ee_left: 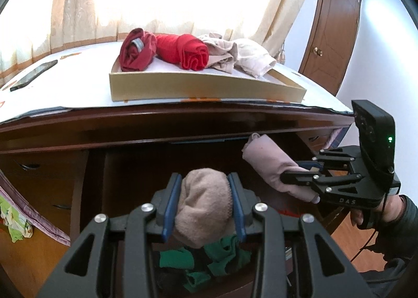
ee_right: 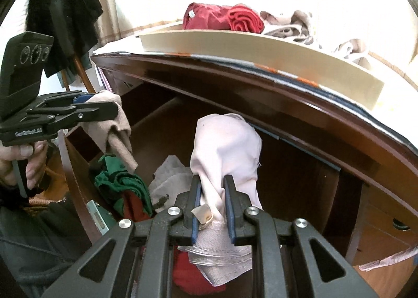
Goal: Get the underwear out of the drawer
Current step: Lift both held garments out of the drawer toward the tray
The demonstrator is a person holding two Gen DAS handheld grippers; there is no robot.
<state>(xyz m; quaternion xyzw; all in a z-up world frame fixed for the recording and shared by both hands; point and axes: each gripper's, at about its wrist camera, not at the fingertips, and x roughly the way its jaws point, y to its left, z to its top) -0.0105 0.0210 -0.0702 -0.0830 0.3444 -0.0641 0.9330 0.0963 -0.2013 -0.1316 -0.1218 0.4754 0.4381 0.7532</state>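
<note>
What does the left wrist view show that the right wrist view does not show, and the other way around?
Only the left wrist view shows a dark phone on the desk top and a brown door.

Only the right wrist view shows a black jacket hanging at the left and a grey cloth in the drawer.

Both show the tray with rolled red underwear, green cloth in the drawer, the left gripper shut on beige underwear, and the right gripper shut on pink underwear.

A: Colours in the tray (ee_left: pixel 162 86)?
B: Tray was tan. Dark red roll (ee_left: pixel 135 50) at its left end, bright red roll (ee_left: pixel 188 52) next, beige pieces (ee_left: pixel 243 56) at right.
A: And the held ones?
B: Left gripper (ee_left: pixel 205 193), blue pads: tan roll (ee_left: pixel 203 204). Right gripper (ee_right: pixel 213 193): pale pink piece (ee_right: pixel 227 146). Green cloth (ee_right: pixel 122 183) in the brown drawer (ee_right: pixel 300 167).
</note>
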